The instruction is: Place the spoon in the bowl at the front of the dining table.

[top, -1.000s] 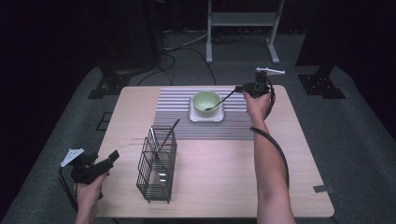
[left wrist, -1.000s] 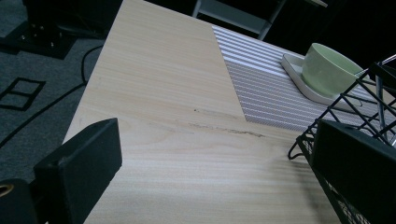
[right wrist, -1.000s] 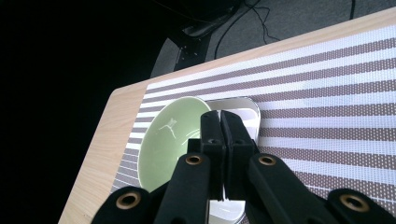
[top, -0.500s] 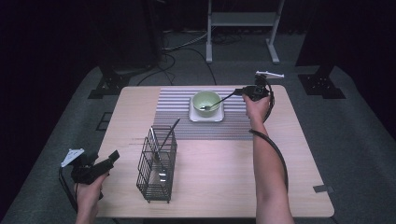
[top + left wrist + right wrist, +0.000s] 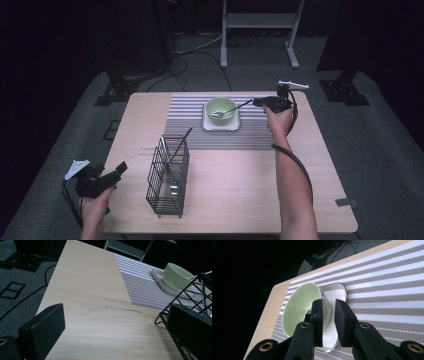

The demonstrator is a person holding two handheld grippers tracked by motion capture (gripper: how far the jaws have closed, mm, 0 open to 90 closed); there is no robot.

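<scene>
We pinch the spoon [image 5: 231, 108] in our right gripper [image 5: 261, 102], its tip in the bowl [image 5: 221, 107]; next, we ease the jaws apart. Left gripper [image 5: 119, 169] idles, spread.

— Where did the high view sit?
— Above the person's edge of the table [image 5: 235, 200], facing forward and down, far enough to take in the whole top.

— And the gripper cameras?
— The left one looked low across the wood, between its jaws, toward the green bowl [image 5: 177, 275] far ahead. The right one sat close above the same green bowl [image 5: 300, 307], just beyond its jaws.
</scene>
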